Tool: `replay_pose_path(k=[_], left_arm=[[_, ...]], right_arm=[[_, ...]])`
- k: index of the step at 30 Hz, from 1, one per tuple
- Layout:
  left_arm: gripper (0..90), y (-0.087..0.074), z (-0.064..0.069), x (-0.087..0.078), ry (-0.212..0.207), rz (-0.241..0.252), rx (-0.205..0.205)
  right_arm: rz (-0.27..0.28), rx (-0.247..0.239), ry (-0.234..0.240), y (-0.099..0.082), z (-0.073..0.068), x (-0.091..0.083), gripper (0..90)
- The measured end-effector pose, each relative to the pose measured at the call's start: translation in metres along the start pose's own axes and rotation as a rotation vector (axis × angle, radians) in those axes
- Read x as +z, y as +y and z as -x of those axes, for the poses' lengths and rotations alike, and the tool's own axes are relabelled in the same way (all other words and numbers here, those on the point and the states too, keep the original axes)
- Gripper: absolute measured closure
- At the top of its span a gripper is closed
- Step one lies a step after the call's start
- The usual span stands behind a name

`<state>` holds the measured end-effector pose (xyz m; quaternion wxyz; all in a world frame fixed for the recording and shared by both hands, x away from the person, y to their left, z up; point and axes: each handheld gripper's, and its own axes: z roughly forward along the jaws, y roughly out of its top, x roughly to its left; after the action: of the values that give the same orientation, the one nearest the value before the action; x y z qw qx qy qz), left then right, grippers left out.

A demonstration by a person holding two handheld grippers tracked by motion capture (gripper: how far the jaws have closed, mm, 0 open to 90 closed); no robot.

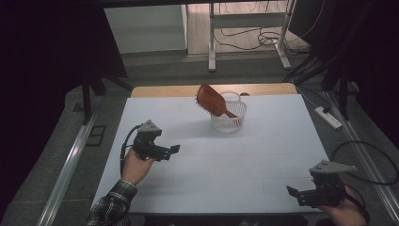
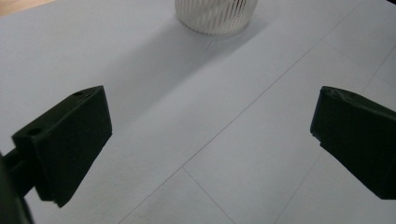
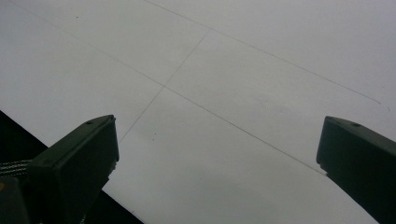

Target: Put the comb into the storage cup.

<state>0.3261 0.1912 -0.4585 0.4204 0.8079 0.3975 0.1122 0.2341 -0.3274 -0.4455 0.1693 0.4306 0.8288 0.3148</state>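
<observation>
Two grippers, both gaping wide and holding nothing. Left gripper (image 1: 175, 149) low and well to the left of the white basket (image 1: 229, 123), jaws pointing toward it with bare table (image 1: 226, 165) between. Basket cut off by the top edge in the left gripper view (image 2: 215, 17), ribbed lower wall alone in sight. Brown hairbrush (image 1: 211, 100) propped tilted in the basket, handle end sunk inside and hard to make out. Right gripper (image 1: 292, 191) well apart, below and right of the basket, near the table's front edge
</observation>
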Motion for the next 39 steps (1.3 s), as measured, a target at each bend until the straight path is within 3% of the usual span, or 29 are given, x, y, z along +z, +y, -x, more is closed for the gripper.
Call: replay_pose_path(k=[39], left_arm=[[0.0,-0.046,0.01,-0.042,0.038,-0.003,-0.049]], right_arm=[[0.0,-0.001,-0.005,0.0,0.0,0.0,0.0]])
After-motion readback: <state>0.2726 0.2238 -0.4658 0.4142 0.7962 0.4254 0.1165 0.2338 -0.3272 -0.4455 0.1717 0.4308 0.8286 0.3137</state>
